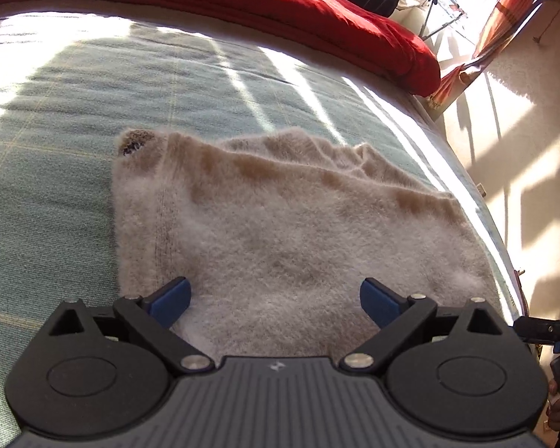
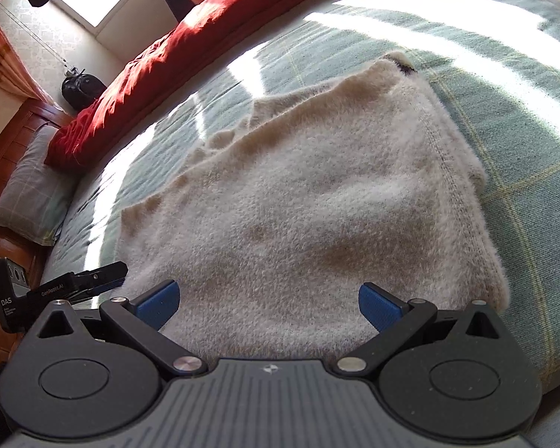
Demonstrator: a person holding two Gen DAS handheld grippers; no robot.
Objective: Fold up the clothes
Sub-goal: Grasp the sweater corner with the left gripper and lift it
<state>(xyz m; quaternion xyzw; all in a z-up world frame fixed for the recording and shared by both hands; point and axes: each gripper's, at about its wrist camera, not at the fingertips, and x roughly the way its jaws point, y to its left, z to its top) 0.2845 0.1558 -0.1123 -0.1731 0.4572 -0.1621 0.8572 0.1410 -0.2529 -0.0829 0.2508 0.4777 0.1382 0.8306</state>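
A fuzzy cream garment [image 1: 280, 224] lies folded flat on the green checked bedspread [image 1: 56, 149]; its far corner shows a small dark brown patch [image 1: 136, 142]. The right wrist view shows the same garment [image 2: 310, 201] with a stitched seam along its right edge. My left gripper [image 1: 274, 302] hovers over the garment's near edge, open, with nothing between its blue pads [image 1: 170, 300]. My right gripper [image 2: 268, 304] is also open above the near edge, pads [image 2: 379, 306] spread wide and empty. The other gripper's black body [image 2: 67, 287] shows at the left.
A red duvet [image 1: 280, 3] is bunched along the far side of the bed. A pillow [image 2: 30, 194] lies on a wooden ledge by the bed's left end. A black bag [image 2: 82, 89] sits near the wall. Sunlit floor [image 1: 522, 171] lies beyond the bed edge.
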